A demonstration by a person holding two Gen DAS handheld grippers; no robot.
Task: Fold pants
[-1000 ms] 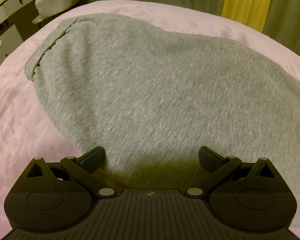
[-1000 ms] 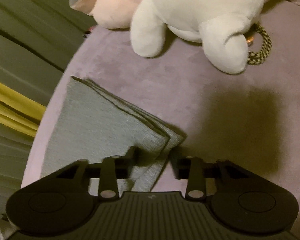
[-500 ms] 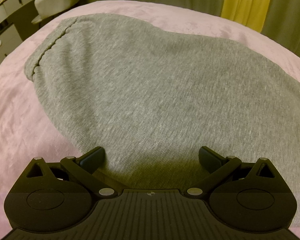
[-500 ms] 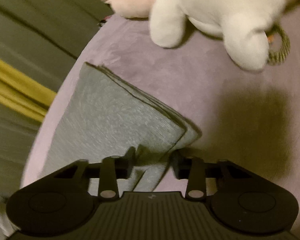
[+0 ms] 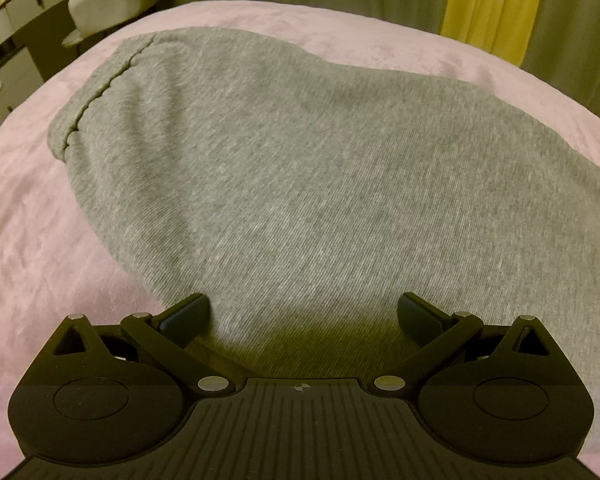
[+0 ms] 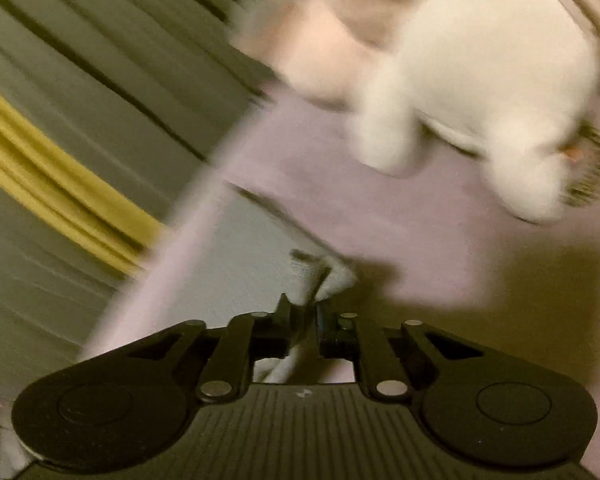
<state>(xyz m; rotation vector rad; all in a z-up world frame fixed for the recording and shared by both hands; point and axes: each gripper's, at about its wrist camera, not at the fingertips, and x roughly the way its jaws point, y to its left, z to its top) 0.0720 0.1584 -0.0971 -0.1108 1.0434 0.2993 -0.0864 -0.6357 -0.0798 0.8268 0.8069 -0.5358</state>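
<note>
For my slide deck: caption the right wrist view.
Right tongs pinch the grey pants' corner on the pink bedspread, near a white plush toy.

black plastic left tongs [image 5: 303,312], ribbed body, round side discs, silver pivot screws, matching right tongs [image 6: 309,309]

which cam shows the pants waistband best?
Left wrist: the gathered waistband of the grey pants lies sharp and unobstructed. Right wrist shows only a blurred corner of the pants pinched in the right gripper; no waistband.

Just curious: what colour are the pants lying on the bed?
Grey pants, a fine heathered knit; clearest in the left wrist view.
</note>
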